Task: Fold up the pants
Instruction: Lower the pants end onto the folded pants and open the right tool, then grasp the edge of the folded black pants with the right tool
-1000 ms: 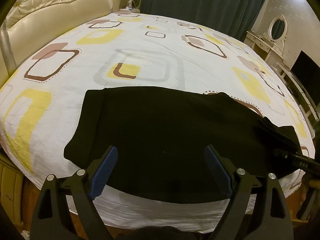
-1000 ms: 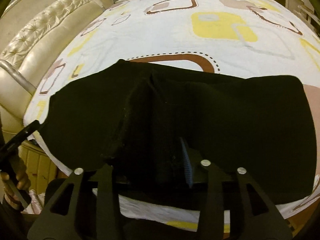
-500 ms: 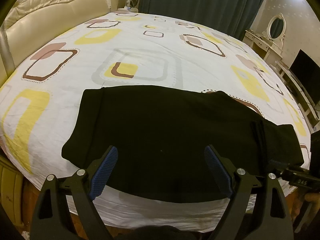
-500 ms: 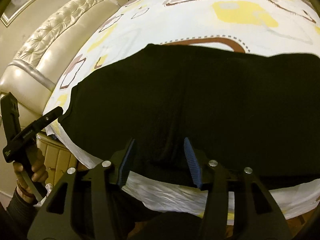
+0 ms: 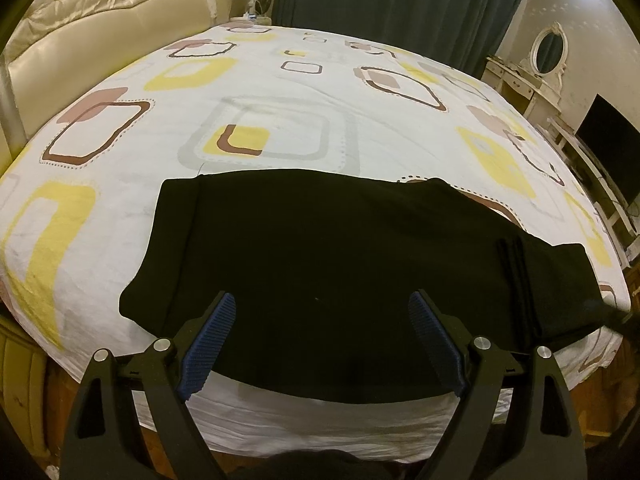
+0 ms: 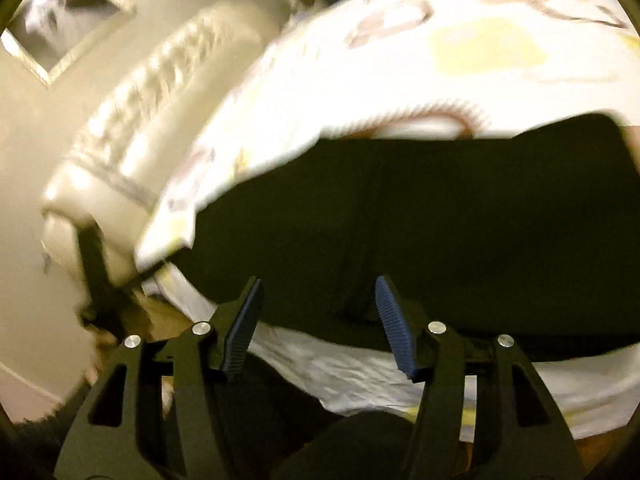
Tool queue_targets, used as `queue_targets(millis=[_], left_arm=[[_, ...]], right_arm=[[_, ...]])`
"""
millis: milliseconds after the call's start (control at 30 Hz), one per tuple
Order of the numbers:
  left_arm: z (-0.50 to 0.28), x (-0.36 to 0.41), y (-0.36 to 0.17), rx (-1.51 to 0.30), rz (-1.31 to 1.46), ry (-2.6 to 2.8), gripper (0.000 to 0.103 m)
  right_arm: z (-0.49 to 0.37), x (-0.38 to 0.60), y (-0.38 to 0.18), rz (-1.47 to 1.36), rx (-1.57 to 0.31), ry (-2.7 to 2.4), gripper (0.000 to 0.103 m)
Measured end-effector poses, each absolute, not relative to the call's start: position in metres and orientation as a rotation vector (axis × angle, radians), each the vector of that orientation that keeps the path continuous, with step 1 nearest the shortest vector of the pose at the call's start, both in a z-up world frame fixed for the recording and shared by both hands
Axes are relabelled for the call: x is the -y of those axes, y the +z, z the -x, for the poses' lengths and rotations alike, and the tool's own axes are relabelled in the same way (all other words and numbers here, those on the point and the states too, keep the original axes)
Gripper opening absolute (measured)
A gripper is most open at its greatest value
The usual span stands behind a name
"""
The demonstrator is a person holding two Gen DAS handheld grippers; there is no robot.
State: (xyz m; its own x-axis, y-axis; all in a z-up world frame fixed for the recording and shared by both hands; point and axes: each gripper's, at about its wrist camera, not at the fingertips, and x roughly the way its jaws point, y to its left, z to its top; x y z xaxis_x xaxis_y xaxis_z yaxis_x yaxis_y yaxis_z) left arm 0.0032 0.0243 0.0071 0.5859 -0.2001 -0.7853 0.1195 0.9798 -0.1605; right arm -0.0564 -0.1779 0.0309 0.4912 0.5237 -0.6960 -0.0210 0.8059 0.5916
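Black pants [image 5: 340, 264] lie flat across the near edge of the bed [image 5: 280, 92], spread left to right, with a folded band near their right end. My left gripper [image 5: 320, 312] is open and empty, hovering over the pants' near edge. In the blurred right wrist view the pants [image 6: 460, 220] fill the middle. My right gripper [image 6: 318, 296] is open and empty, just off the pants' near edge.
The bed has a white sheet with yellow and brown squares. A cream padded headboard [image 5: 100, 12] stands at the left. Dark curtains [image 5: 400, 4], a white dressing table with mirror [image 5: 548, 48] and a dark screen [image 5: 612, 140] stand at the right.
My right gripper let go of the pants, opened wide, and drew back with a fast swing. The pants' right end now lies flat. My left gripper has barely moved.
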Motion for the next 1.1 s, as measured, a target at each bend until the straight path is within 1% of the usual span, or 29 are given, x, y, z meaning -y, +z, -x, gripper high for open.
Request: queue_targets(millis=[67,100,167,233,367,400,433,467,533,600,633,767,900,967,1033,1100], left_arm=[[-0.004,-0.024,0.007,-0.930,0.100,-0.187,0.087],[-0.004,-0.024,0.007,-0.931,0.101,-0.188,0.087],[-0.004,-0.024,0.007,-0.931,0.101,-0.189,0.087],[-0.003,-0.023,0.007,-0.930,0.096,-0.191,0.087],[-0.003,-0.021,0.006,-0.932,0.086,-0.192,0.087],[-0.002,-0.021,0.006,-0.933,0.086,-0.193,0.087],[-0.002,-0.021,0.007,-0.933,0.087,-0.194,0.087],[-0.002,-0.021,0.007,-0.932,0.087,-0.193,0.087],[-0.002,-0.021,0.006,-0.932,0.089,-0.194,0.087],[-0.002,-0.020,0.006,-0.935,0.090,-0.195,0.087],[-0.002,-0.020,0.006,-0.937,0.090,-0.196,0.087],[0.000,-0.016,0.006,-0.935,0.082,-0.202,0.087],[0.001,-0.017,0.007,-0.929,0.080,-0.205,0.087],[0.001,-0.018,0.008,-0.928,0.088,-0.206,0.087],[-0.001,-0.019,0.007,-0.932,0.094,-0.206,0.087],[-0.002,-0.020,0.006,-0.939,0.101,-0.204,0.087]], right_arm=[[0.069,0.227,0.049,-0.618,-0.939,0.277,0.060],[0.078,0.253,0.055,-0.645,-0.901,0.221,0.062],[0.094,0.300,0.054,-0.711,-0.851,0.095,0.062],[0.113,0.345,0.036,-0.799,-0.834,-0.005,0.062],[0.124,0.371,-0.010,-0.956,-0.886,-0.013,0.061],[0.122,0.372,-0.018,-0.975,-0.903,0.004,0.058],[0.119,0.370,-0.027,-0.980,-0.936,0.017,0.048],[0.116,0.367,-0.034,-0.970,-0.963,0.023,0.047],[0.116,0.363,-0.039,-0.934,-0.984,0.002,0.037],[0.116,0.361,-0.044,-0.885,-1.015,-0.003,0.032],[0.118,0.359,-0.046,-0.878,-1.013,-0.001,0.031],[0.124,0.358,-0.049,-0.872,-1.002,0.002,0.031],[0.123,0.367,-0.043,-0.944,-0.986,0.047,0.039],[0.122,0.374,-0.030,-0.937,-0.949,0.041,0.040],[0.117,0.383,-0.021,-0.949,-0.911,0.034,0.044],[0.106,0.390,-0.017,-0.957,-0.896,0.020,0.044]])
